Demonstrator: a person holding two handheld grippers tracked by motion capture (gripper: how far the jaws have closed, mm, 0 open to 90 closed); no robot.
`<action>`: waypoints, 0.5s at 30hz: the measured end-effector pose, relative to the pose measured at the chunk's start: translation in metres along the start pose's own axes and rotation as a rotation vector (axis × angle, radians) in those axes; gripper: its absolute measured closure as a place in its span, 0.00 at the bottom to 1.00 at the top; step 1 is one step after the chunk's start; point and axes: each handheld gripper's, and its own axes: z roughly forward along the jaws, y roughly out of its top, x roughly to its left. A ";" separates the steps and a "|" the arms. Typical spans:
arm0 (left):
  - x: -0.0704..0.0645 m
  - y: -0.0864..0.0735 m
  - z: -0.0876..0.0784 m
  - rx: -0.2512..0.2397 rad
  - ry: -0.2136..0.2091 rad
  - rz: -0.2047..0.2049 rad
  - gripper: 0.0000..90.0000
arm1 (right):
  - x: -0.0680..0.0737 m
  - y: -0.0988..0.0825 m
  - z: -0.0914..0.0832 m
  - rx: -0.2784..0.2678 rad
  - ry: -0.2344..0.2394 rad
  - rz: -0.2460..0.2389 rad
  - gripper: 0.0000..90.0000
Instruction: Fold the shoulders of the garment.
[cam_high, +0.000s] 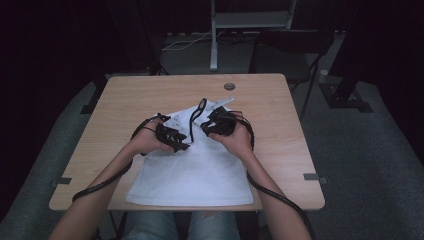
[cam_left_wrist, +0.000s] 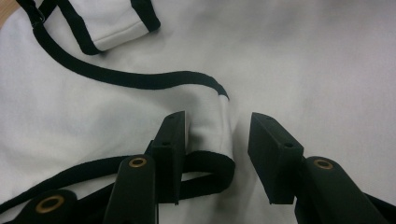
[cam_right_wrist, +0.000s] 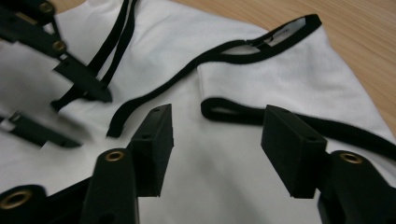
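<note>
A white garment (cam_high: 195, 170) with black trim lies flat on the wooden table (cam_high: 280, 130), its strapped end toward the far side. My left gripper (cam_high: 181, 142) rests low over its upper left part. In the left gripper view the left gripper (cam_left_wrist: 218, 119) is open, and a folded white strip with a black edge (cam_left_wrist: 210, 140) lies between the jaws beside the left one, unpinched. A black strap (cam_left_wrist: 140, 79) curves just beyond. My right gripper (cam_high: 207, 125) hovers near the neckline. Its jaws (cam_right_wrist: 215, 135) stand open over bare white cloth (cam_right_wrist: 280, 79), with a black-edged loop (cam_right_wrist: 233, 114) just ahead.
The left gripper's jaws (cam_right_wrist: 79, 79) show at the upper left of the right gripper view, close by. A round grommet (cam_high: 229, 86) sits in the table's far edge. A chair (cam_high: 295, 55) and a metal stand (cam_high: 214, 40) are behind the table. Grey tape marks (cam_high: 315, 176) flank the near corners.
</note>
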 end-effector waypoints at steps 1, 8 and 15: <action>0.000 0.000 0.000 -0.002 0.003 -0.003 0.63 | 0.000 0.003 0.004 0.004 -0.004 -0.003 0.53; 0.001 -0.001 0.002 -0.018 0.031 -0.039 0.67 | 0.000 0.012 0.032 0.067 -0.029 -0.032 0.68; 0.000 -0.003 0.003 -0.024 0.045 -0.043 0.70 | 0.004 0.009 0.051 0.109 -0.053 -0.053 0.75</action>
